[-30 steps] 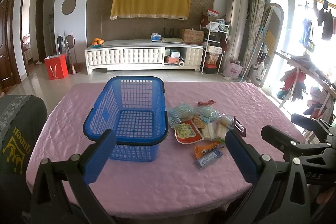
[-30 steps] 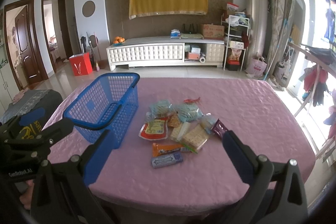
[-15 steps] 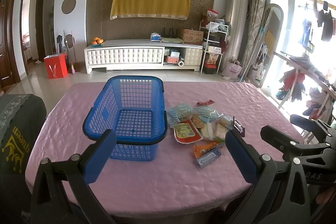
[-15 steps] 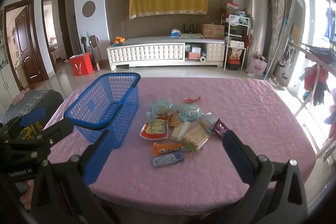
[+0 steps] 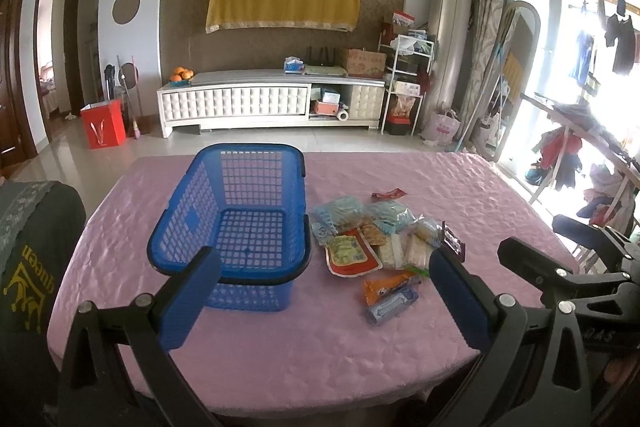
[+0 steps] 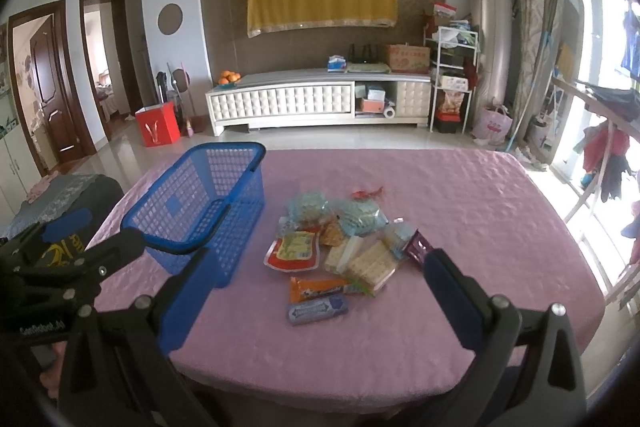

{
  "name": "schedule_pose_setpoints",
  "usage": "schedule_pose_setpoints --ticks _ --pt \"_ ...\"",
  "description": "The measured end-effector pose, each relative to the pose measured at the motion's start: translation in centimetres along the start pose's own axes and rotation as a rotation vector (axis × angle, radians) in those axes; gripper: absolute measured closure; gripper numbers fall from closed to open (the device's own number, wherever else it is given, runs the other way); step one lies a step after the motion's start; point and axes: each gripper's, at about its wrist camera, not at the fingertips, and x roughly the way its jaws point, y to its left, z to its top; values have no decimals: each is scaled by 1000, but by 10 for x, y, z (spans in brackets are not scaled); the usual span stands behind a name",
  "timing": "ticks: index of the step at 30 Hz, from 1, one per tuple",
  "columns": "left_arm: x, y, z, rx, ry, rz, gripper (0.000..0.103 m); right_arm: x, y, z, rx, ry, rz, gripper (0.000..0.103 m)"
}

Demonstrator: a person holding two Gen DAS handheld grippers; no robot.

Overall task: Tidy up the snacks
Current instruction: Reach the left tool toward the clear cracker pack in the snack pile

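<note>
From my remote station I see one blue basket [image 5: 240, 223] with nothing in it on the pink surface [image 5: 400, 347], and just right of it one heap of about a dozen snack packets [image 6: 344, 247]. My left tool [image 5: 320, 291] and right tool [image 6: 308, 295] hover released, grasping nothing.

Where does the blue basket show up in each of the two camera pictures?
Left wrist view: the blue basket sits left of centre on the pink tablecloth, seen nearly end-on, empty.
Right wrist view: the blue basket is further left and seen at an angle, with the left gripper in front of it.
Shared landmark: the pile of snacks lies just right of the basket in both.
</note>
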Motion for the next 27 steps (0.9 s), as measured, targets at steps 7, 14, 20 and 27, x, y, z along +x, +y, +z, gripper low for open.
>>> schedule_pose_setpoints --ticks 7,14,20,27 --pt "20 -8 10 -11 48 -21 0 10 -19 12 -2 13 10 0" --pt "52 -28 13 18 110 -17 0 32 -49 9 21 59 19 0" --pt "92 -52 16 69 199 -45 0 55 -80 1 66 123 34 0" --pt "142 -83 17 160 311 -97 0 81 -115 -2 79 168 37 6"
